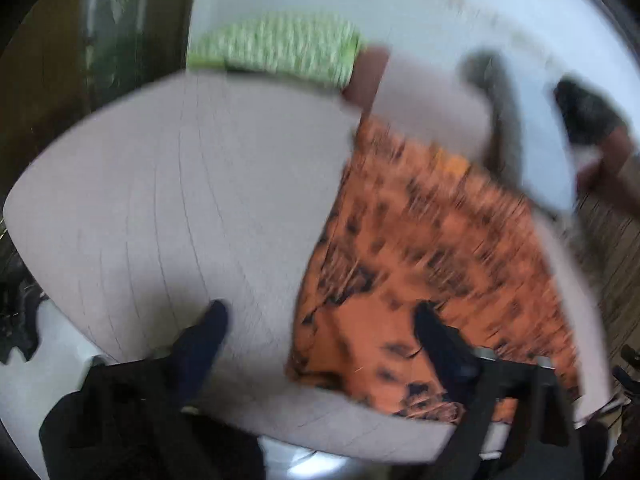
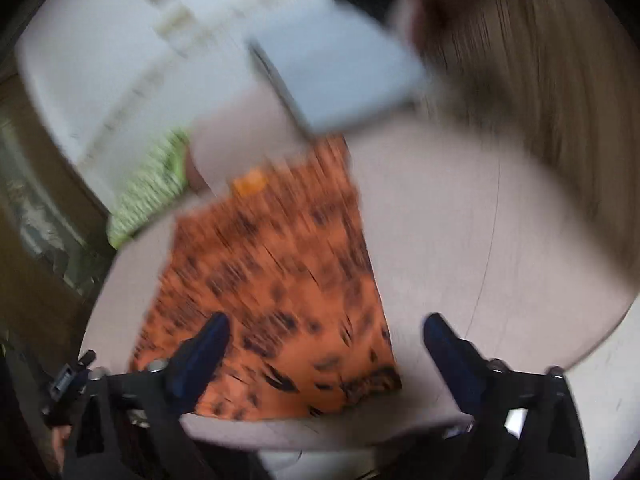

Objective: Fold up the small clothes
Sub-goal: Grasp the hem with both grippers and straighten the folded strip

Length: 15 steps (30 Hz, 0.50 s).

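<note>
Both grippers, left (image 1: 320, 320) and right (image 2: 326, 326), spread, empty above folded orange black-spotted garment (image 2: 272, 280). Fold looks finished; next: fetch green striped cloth (image 1: 276, 50) at 11 o'clock.

Both views blurred.

Left wrist view: looks forward and steeply down along the left gripper (image 1: 320, 320), fingers at the bottom edge. Close over a pale round table (image 1: 180, 200). An orange patterned cloth (image 1: 420, 260) fills the right half of the frame; a green patterned cloth (image 1: 280, 48) lies at the far rim, near the top.

Right wrist view: looks the same way from further right, down along the right gripper (image 2: 326, 330), equally close. Here the orange patterned cloth (image 2: 272, 272) sits centre-left, the green patterned cloth (image 2: 148, 188) at left, the bare table (image 2: 480, 240) at right.

Shared: table top, both cloths, and a white box-like object (image 1: 552, 160) (image 2: 340, 68) beyond the orange cloth.
</note>
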Available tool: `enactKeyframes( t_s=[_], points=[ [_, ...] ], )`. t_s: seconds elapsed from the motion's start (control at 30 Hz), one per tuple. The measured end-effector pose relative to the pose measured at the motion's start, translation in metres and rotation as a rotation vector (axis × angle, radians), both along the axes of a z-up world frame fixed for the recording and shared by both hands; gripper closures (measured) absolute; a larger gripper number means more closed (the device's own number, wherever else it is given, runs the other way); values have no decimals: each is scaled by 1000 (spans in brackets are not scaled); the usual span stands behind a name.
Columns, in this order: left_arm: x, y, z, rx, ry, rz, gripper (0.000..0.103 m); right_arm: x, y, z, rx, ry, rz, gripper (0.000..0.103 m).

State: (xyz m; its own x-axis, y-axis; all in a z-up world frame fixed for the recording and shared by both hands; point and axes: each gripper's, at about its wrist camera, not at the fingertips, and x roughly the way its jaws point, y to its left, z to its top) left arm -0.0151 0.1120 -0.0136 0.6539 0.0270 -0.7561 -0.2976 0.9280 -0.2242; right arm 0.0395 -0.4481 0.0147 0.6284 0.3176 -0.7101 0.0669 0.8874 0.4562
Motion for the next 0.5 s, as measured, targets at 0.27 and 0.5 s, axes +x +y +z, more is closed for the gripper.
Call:
enactKeyframes(
  t_s=[0.27, 0.5],
  points=[
    [14, 3, -34, -136, 107, -20, 40, 23, -1, -59, 167, 189, 42, 33],
    [26, -7, -42, -158, 148, -79, 35, 31, -19, -78, 292, 269, -28, 64]
  ],
)
